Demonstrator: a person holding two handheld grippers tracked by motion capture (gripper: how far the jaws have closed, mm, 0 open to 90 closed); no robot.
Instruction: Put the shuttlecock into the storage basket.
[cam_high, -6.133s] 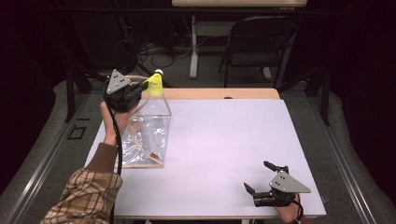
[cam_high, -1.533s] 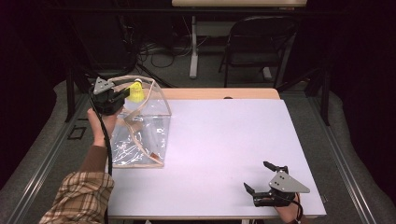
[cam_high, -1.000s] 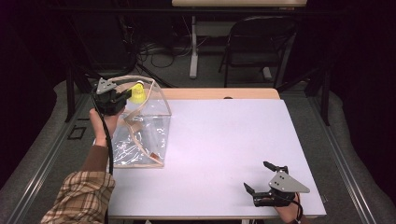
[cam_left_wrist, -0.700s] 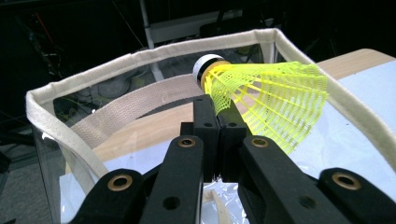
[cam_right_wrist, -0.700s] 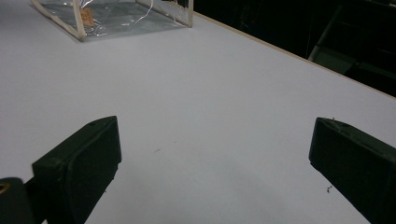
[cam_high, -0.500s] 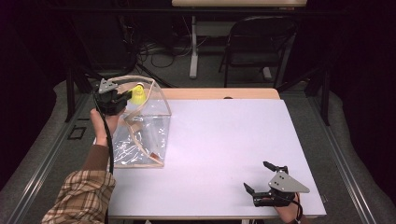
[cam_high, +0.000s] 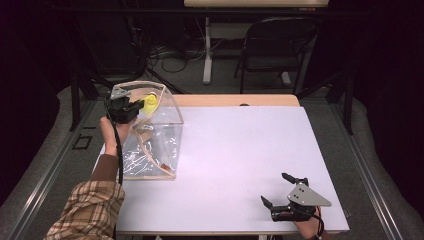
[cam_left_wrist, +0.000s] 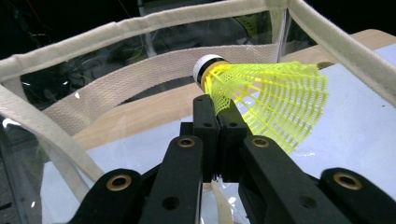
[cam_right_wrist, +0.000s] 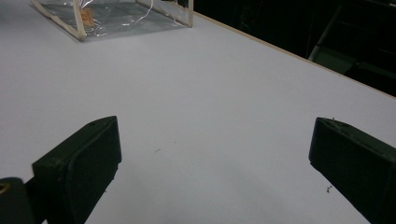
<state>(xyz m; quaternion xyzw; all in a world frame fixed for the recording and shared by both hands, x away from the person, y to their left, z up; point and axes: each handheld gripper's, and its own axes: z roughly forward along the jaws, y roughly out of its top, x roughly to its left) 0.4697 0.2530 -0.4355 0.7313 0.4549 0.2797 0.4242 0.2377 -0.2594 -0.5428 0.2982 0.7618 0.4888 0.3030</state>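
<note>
A: Step shown? Shuttlecock (cam_left_wrist: 261, 100), upper left of the high view, pinched by its skirt in the left gripper (cam_high: 131, 106) over the bag (cam_high: 167, 131) mouth.

B: Next, presumably lower, then release. Right gripper (cam_high: 284, 189), lower right, rests wide, holding nothing.

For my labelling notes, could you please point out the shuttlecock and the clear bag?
shuttlecock (cam_left_wrist: 275, 105), left gripper view, on its yellow mesh skirt.
clear bag (cam_high: 172, 105), high view, on its cloth-trimmed top rim.

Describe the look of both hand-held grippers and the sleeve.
Each hand-held gripper, left and right, is black with two blocky jaws and a grey three-cornered plate on top. Brass-coloured pivots show on the left; a black cable trails along the plaid sleeve.
</note>
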